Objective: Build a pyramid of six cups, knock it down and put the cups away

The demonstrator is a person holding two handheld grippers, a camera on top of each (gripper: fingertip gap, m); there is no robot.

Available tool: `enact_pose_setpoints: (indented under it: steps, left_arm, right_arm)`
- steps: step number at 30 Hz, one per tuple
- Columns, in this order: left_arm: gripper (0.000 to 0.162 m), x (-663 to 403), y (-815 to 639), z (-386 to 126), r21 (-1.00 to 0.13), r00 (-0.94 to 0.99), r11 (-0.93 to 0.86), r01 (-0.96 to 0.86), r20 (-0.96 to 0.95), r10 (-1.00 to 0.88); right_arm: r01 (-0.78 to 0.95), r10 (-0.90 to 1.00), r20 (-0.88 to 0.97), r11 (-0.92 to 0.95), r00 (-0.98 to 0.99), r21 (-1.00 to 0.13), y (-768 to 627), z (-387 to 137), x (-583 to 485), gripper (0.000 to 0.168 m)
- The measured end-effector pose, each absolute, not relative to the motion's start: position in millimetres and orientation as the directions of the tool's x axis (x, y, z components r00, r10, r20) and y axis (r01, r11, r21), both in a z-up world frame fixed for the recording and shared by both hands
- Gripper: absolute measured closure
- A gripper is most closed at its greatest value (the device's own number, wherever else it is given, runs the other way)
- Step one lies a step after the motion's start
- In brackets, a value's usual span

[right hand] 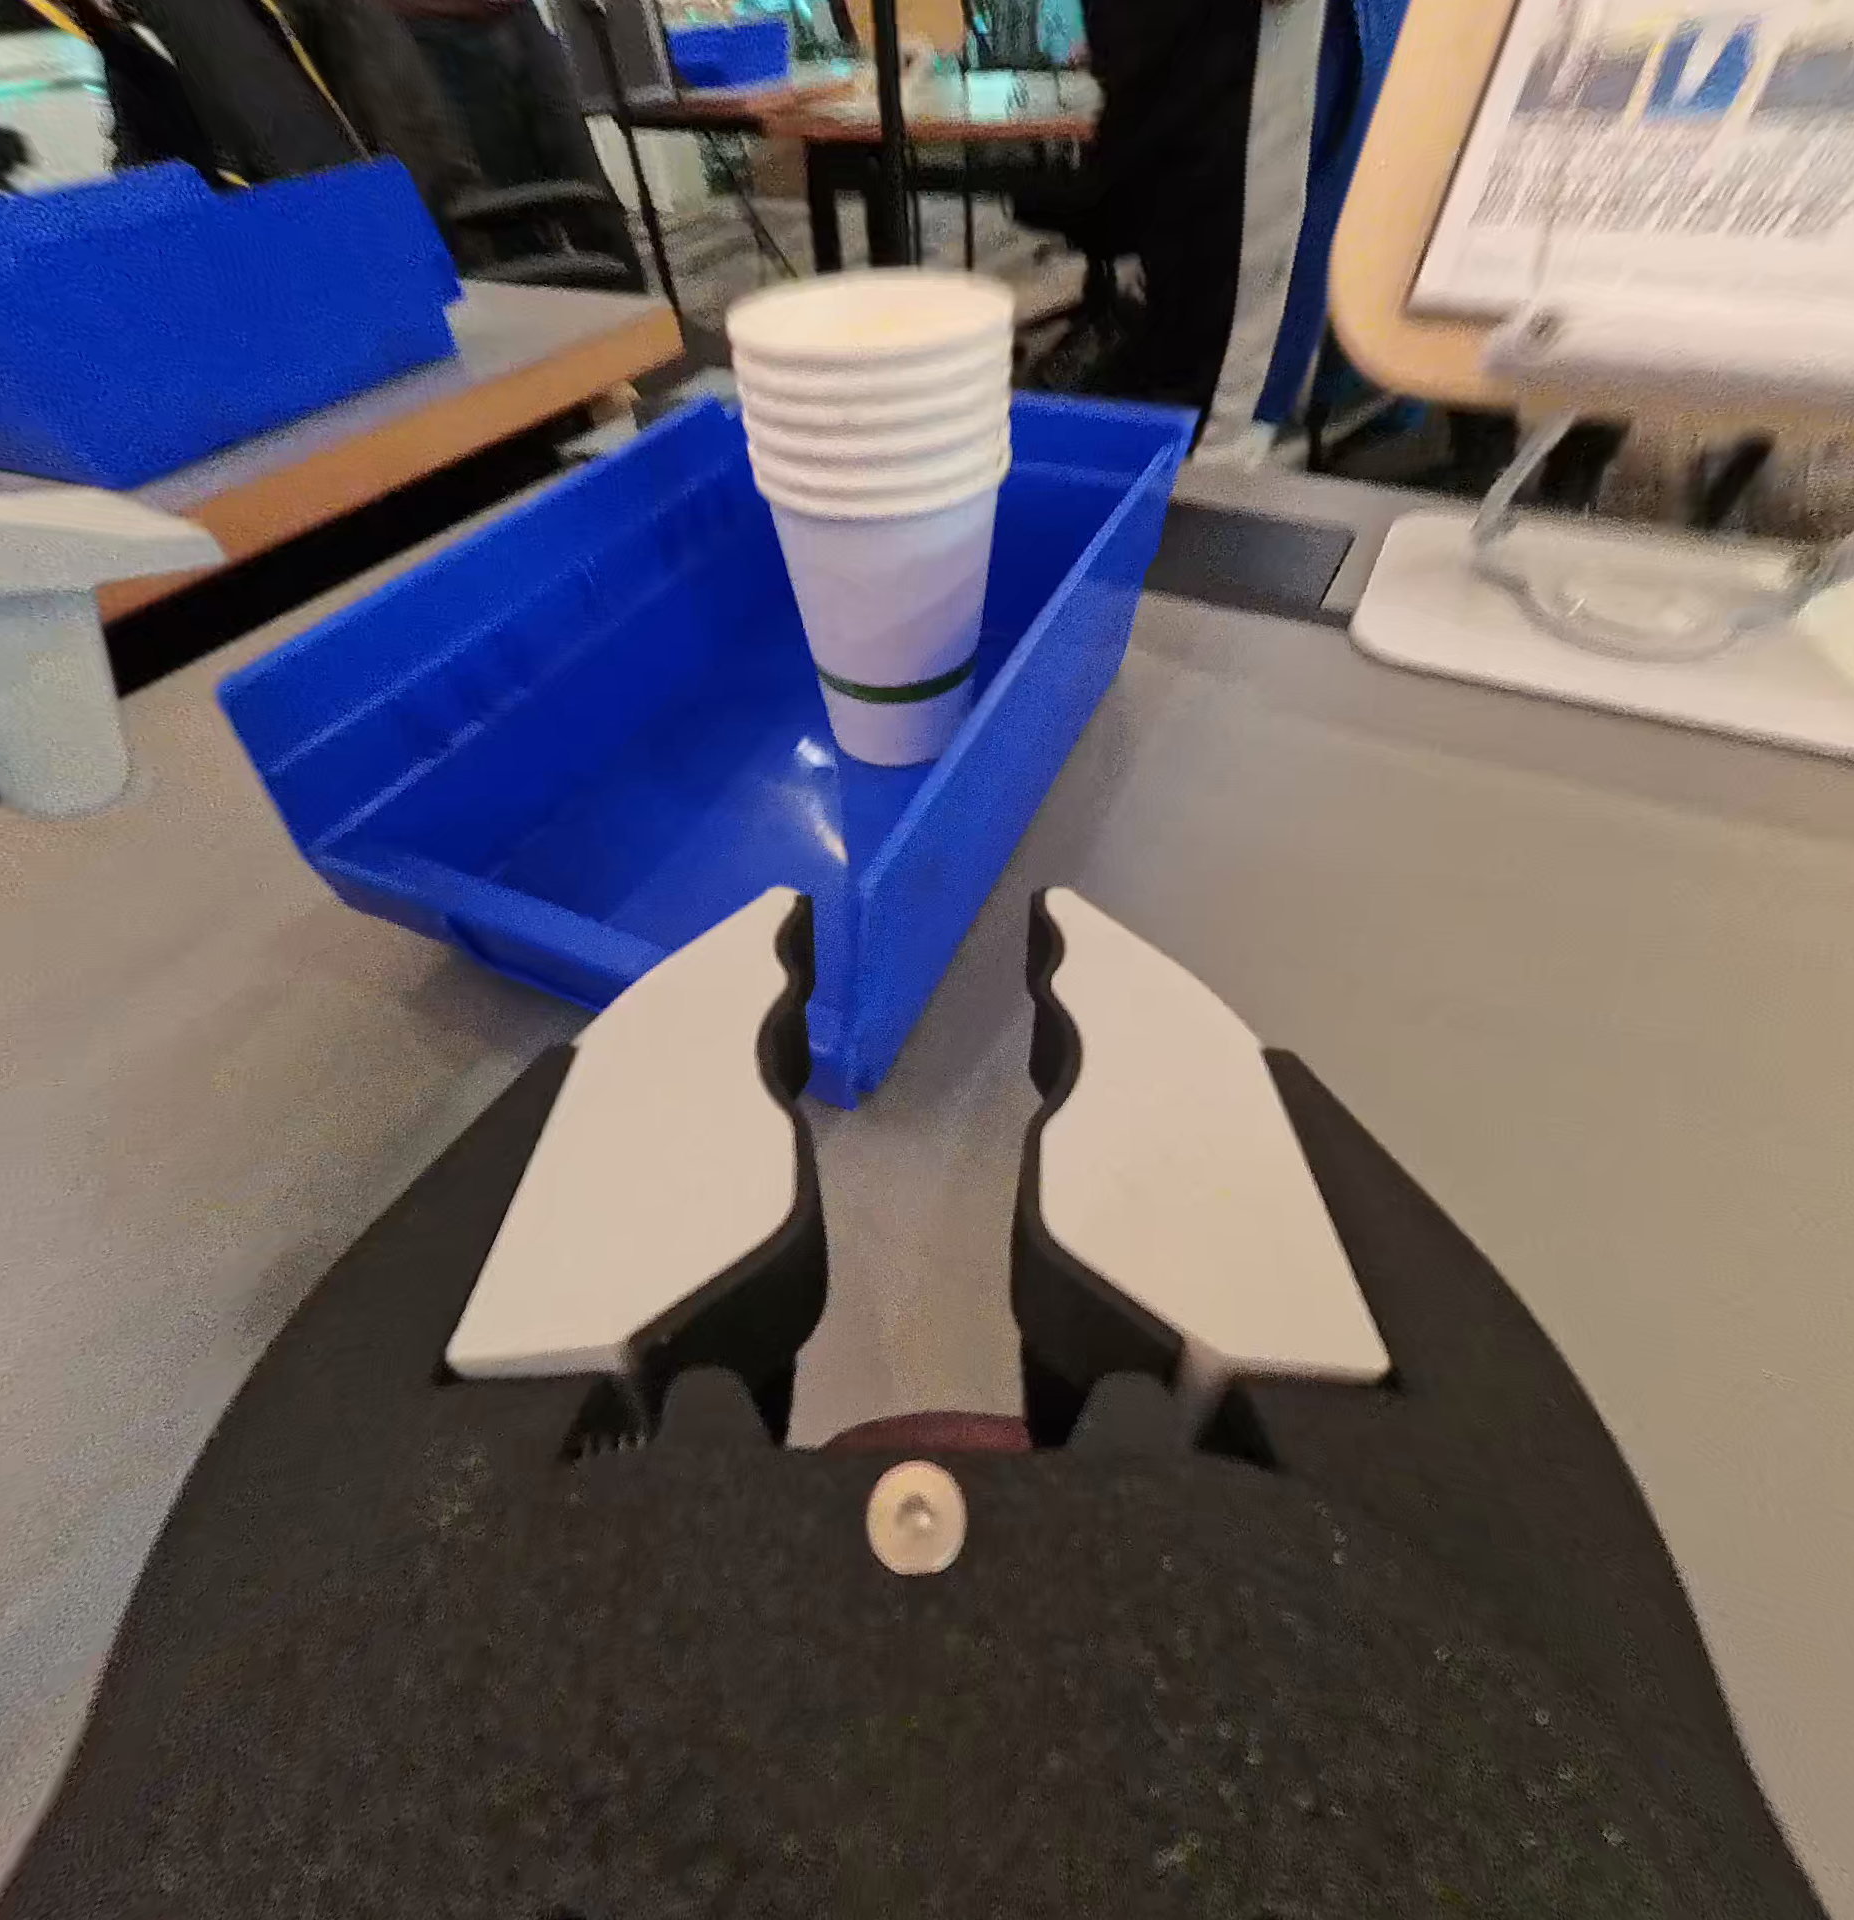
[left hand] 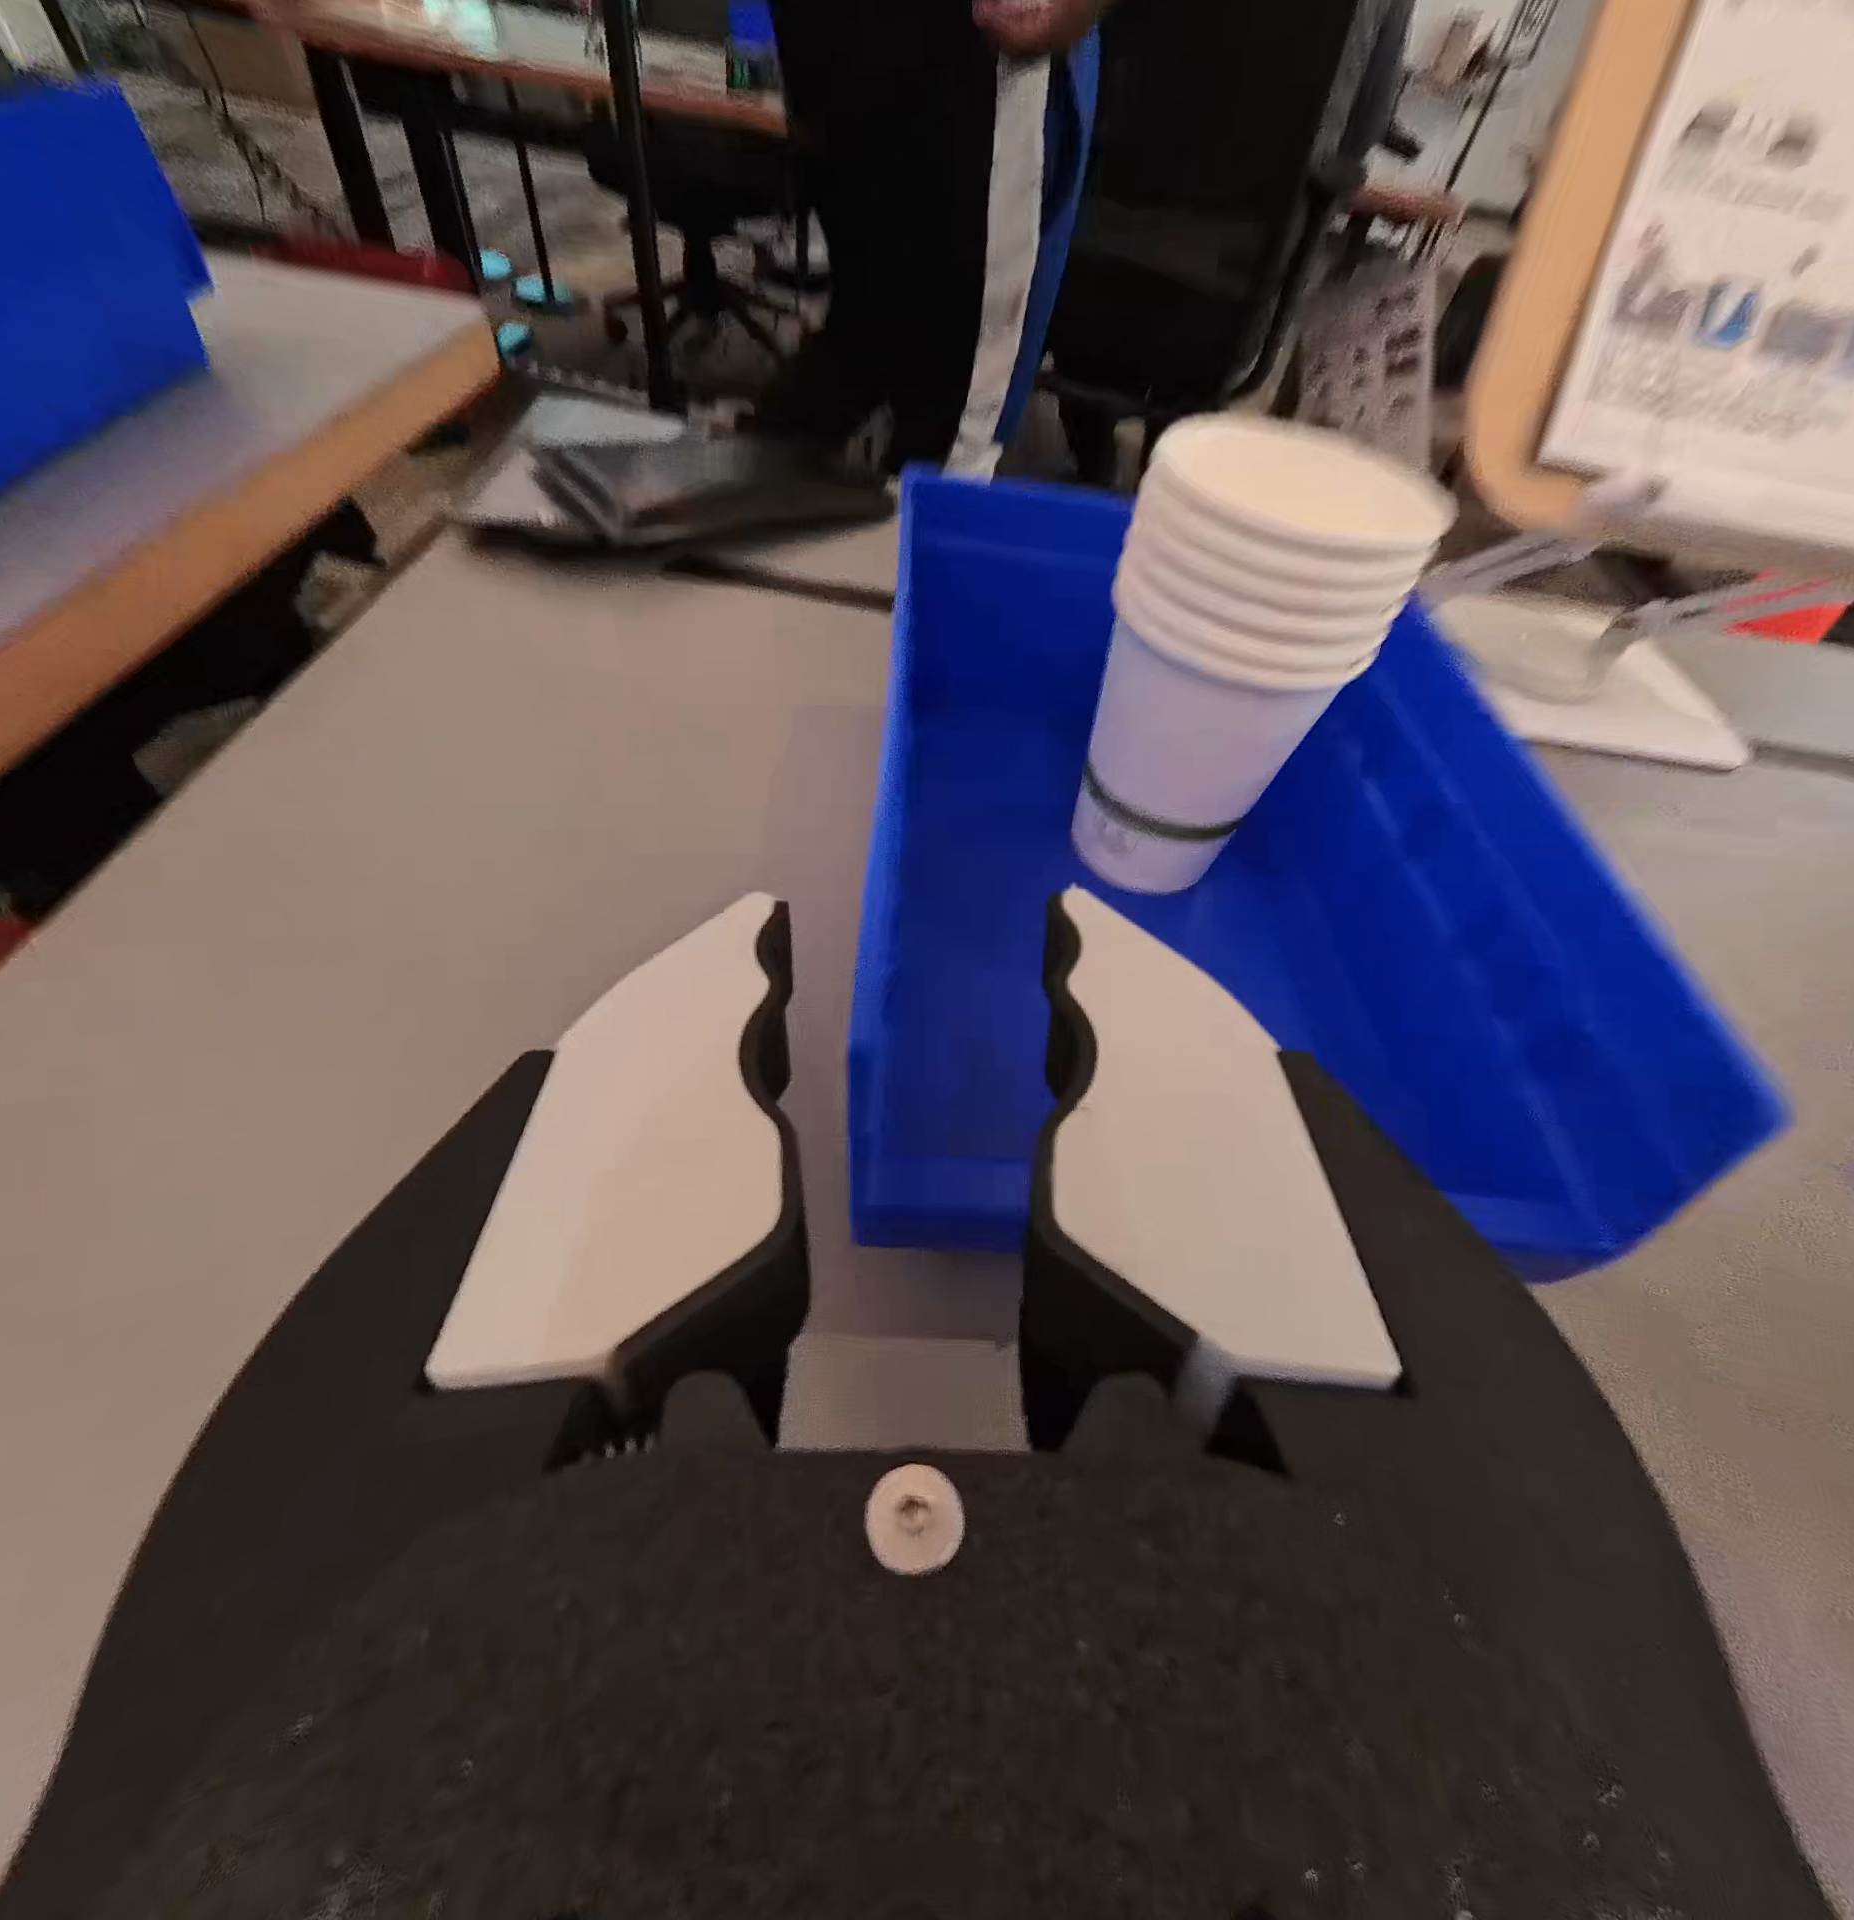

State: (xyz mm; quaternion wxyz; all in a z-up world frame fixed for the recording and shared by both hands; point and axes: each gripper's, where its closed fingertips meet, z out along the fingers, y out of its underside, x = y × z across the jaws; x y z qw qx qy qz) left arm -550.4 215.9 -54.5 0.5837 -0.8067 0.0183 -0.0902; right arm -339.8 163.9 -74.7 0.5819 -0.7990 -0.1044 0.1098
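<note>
Holding both grippers, left [left hand: 918, 914] and right [right hand: 915, 906], apart and empty, we see stacked cups [right hand: 876, 499] mid-frame in the bin [right hand: 549, 665].

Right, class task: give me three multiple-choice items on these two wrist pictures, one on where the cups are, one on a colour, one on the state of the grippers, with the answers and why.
1. Where is the stack of cups?
A. On the bare table
B. Inside the bin
C. Between gripper fingers

2. What colour is the bin?
A. Red
B. Green
C. Blue

3. How do the left hand-held gripper and right hand-held gripper stand?
A. Both open, empty
B. Both shut on a cup
C. One holds the bin

Answers: 1 B, the stack's base rests on the bin floor. 2 C, its walls are blue. 3 A, each view shows a clear gap between its fingers.
</note>
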Motion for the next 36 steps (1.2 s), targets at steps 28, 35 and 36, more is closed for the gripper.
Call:
enact_pose_setpoints:
  steps: [28,35,36]
  left_arm:
    - [0.097,-400,115,-83,-0.972,0.956,-0.225,-0.063,0.006,-0.294]
    - [0.097,-391,116,-92,-0.959,0.953,-0.264,-0.099,-0.015,-0.304]
    - [0.097,-386,116,-92,-0.956,0.95,-0.271,-0.11,-0.021,-0.311]
  right_arm:
    - [-0.051,-0.149,-0.028,-0.15,0.988,-0.987,10,-84,87,0.11]
    - [0.029,-0.095,0.046,-0.177,0.994,-0.984,16,-89,63,0.112]
    - [0.037,-0.075,0.051,-0.171,0.996,-0.985,17,-85,56,0.112]
